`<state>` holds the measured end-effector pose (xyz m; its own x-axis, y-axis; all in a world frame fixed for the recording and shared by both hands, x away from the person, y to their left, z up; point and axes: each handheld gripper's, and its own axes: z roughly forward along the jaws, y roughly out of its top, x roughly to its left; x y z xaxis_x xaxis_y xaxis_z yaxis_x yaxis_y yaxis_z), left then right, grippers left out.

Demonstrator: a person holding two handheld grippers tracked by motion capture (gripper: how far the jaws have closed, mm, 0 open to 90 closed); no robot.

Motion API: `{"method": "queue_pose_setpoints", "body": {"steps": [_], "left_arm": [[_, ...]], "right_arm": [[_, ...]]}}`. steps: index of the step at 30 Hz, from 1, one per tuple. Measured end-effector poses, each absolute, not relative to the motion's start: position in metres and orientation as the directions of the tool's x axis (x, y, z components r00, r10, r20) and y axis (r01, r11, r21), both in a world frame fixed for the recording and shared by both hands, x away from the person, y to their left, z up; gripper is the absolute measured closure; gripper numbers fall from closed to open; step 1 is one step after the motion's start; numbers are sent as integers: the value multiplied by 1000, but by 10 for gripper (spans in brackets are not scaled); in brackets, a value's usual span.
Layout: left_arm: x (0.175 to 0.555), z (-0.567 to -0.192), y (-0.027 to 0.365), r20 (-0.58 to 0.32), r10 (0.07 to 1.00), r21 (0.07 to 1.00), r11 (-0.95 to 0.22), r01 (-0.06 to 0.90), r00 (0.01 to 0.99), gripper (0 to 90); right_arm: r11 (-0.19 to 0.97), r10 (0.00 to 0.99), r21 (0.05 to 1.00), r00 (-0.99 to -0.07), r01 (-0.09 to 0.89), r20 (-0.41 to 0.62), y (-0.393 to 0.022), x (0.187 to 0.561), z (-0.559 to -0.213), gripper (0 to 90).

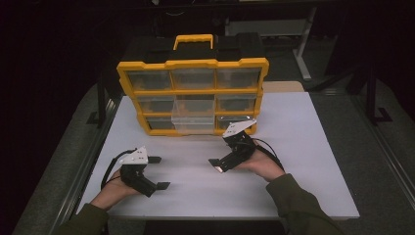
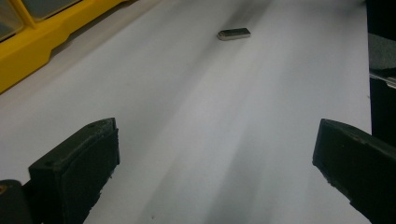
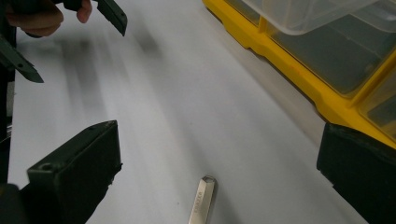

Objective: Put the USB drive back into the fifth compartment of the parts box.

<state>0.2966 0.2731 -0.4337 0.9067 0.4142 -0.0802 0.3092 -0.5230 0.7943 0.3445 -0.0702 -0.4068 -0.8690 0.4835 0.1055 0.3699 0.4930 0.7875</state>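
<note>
A small flat metal piece [image 3: 201,201] lies on the white table [image 1: 303,161], low between the jaws of my right gripper [image 3: 219,182], which is open and empty. In the high view the right gripper [image 1: 221,152] sits just in front of the yellow organizer [image 1: 193,63] and points left. My left gripper [image 1: 159,172] rests at the front left, open and empty, pointing right. In the left gripper view the jaws [image 2: 215,168] stand wide apart, with the metal piece [image 2: 233,33] lying far ahead of them. The left gripper [image 3: 70,37] also appears far off in the right gripper view.
The organizer stands upright at the back of the table with clear drawers in three rows. Its bottom middle drawer [image 1: 192,125] is pulled out over the table, close to my right gripper. A person's hands and green sleeves [image 1: 298,205] come in from the front edge.
</note>
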Motion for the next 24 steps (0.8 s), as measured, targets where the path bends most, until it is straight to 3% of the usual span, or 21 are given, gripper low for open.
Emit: {"method": "queue_pose_setpoints", "body": {"steps": [24], "left_arm": [[295, -433, 274, -75, 409, 798, -522, 301, 909, 0]], "right_arm": [[546, 475, 743, -874, 386, 105, -59, 346, -422, 0]]}}
